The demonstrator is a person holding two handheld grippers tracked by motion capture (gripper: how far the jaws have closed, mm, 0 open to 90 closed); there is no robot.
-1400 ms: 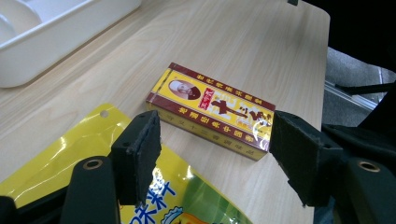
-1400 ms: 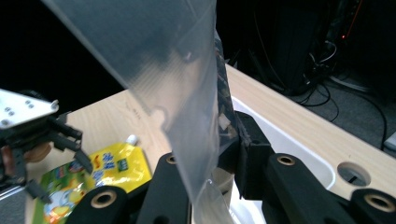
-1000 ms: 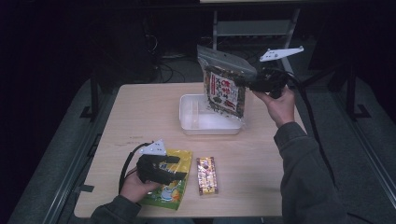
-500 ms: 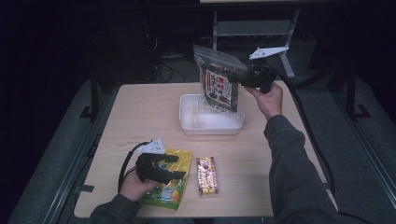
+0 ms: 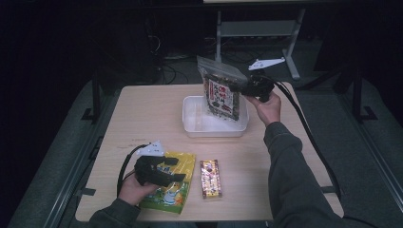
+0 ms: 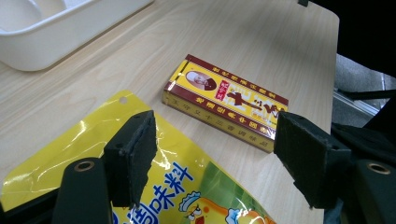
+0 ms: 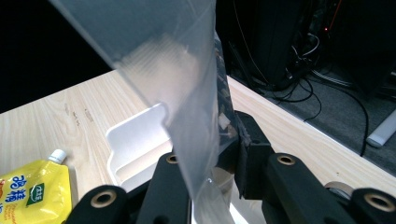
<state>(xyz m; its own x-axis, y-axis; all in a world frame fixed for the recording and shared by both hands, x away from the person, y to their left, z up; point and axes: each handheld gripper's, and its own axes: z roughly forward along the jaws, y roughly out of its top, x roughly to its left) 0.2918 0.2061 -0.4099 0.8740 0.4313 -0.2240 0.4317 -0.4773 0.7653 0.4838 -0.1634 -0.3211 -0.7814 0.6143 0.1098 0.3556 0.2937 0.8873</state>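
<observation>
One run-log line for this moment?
right hand-held gripper: holds snack bag over white tray | left hand-held gripper: open above yellow pouch

A dim lab or office; a light wooden table [image 5: 142, 118], floor cables [image 5: 185, 71] and desk legs [image 5: 294, 47] at the upper frame.

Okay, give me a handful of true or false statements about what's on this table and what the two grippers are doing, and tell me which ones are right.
1. The right gripper is shut on a clear snack bag. True.
2. The snack bag lies flat inside the white tray. False: it hangs upright above the tray, held by its top.
3. The left gripper has its jaws open over the yellow pouch. True.
4. The small box is clamped in the left gripper. False: it lies on the table beside the pouch, untouched.
5. The tray sits at the near edge by the person's left hand. False: it sits farther back, toward the right gripper.
</observation>
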